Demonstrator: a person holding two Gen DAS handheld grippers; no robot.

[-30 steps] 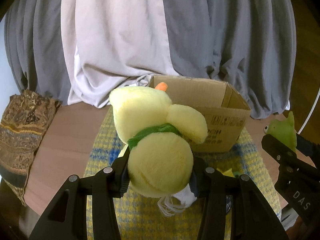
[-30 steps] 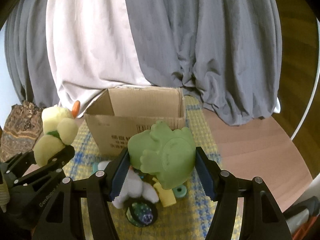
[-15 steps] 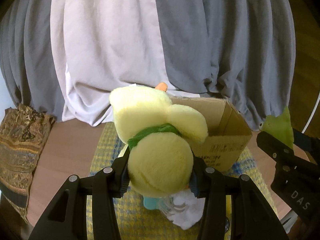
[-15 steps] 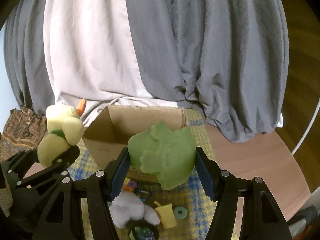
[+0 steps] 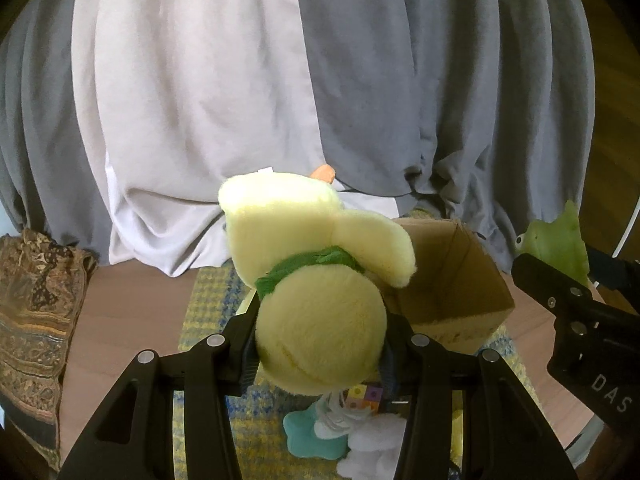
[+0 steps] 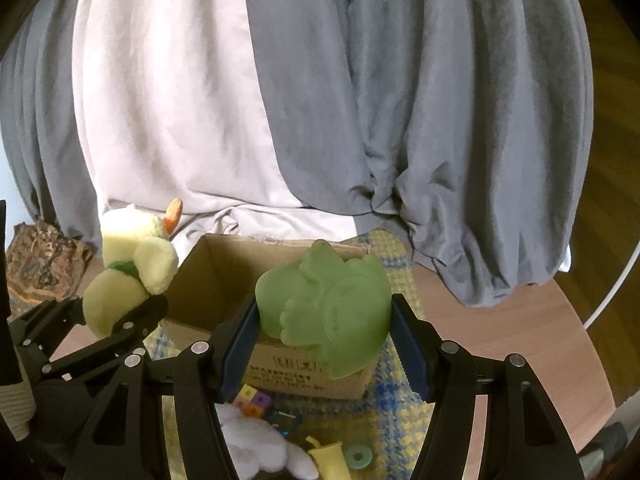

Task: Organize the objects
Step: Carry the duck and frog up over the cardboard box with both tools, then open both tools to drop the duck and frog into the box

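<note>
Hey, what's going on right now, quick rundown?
Left tool shut on yellow plush duck. Right tool shut on green rubber frog. Both held above open cardboard box. Nothing in the way.

The yellow plush duck point(image 5: 320, 320) hides most of the cardboard box point(image 5: 452, 280) in the left wrist view: only the box's right part shows, at 3 o'clock of the duck. The duck's face cannot be seen, only the orange beak tip at 12 o'clock.

In the right wrist view, the green rubber frog point(image 6: 328, 308) covers the box's front wall & part of its print, too small to read.

The white plush toy point(image 6: 260, 452) is cut by the bottom edge and half hidden behind the right gripper point(image 6: 324, 340).

The patterned cloth point(image 5: 36, 320) at 9 o'clock is cut by the picture edge.
</note>
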